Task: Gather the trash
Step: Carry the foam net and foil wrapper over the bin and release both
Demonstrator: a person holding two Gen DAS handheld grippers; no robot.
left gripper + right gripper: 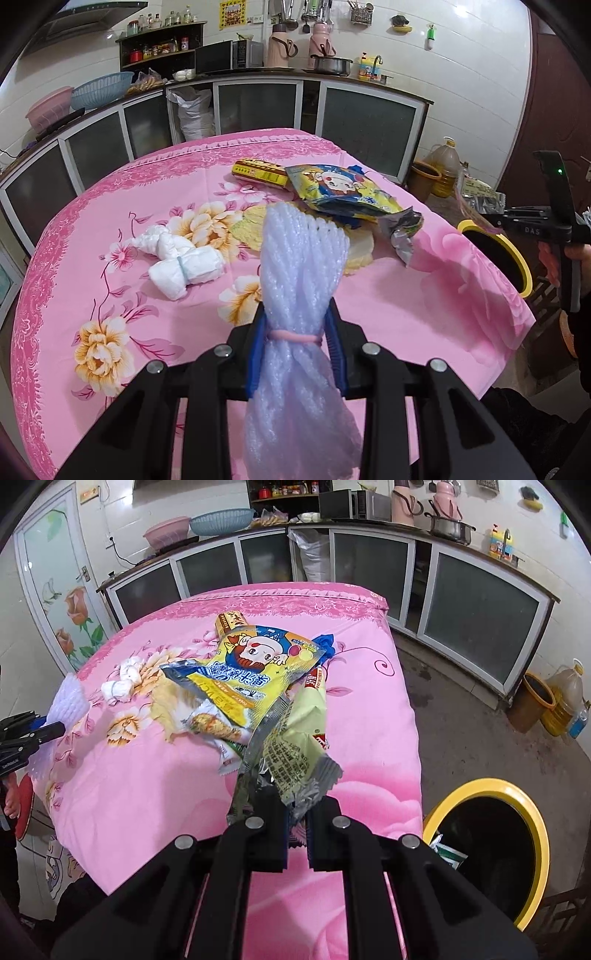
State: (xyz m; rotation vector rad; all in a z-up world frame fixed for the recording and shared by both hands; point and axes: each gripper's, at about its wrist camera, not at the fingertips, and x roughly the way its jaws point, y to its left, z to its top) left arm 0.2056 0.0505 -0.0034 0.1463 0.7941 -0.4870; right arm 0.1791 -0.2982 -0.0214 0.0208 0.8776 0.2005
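Note:
In the left wrist view my left gripper [297, 314] is shut on a pale foam net sleeve [301, 258] tied with a pink band, held above the pink flowered tablecloth [424, 314]. In the right wrist view my right gripper [299, 801] is shut on a crinkled green and silver wrapper [295, 753], lifted near the table's right edge. The trash bin's yellow rim [487, 784] is on the floor just right of it, with some packaging inside. A yellow cartoon snack bag [251, 664], a yellow box [260, 171], crumpled white tissue [177, 258] and a silver wrapper [404, 229] lie on the cloth.
Kitchen cabinets [480, 605] and a counter run behind the table. A brown bucket [532, 701] and an oil jug [565, 701] stand on the floor at the far right. A hand [580, 254] holds the right gripper's handle beside the bin.

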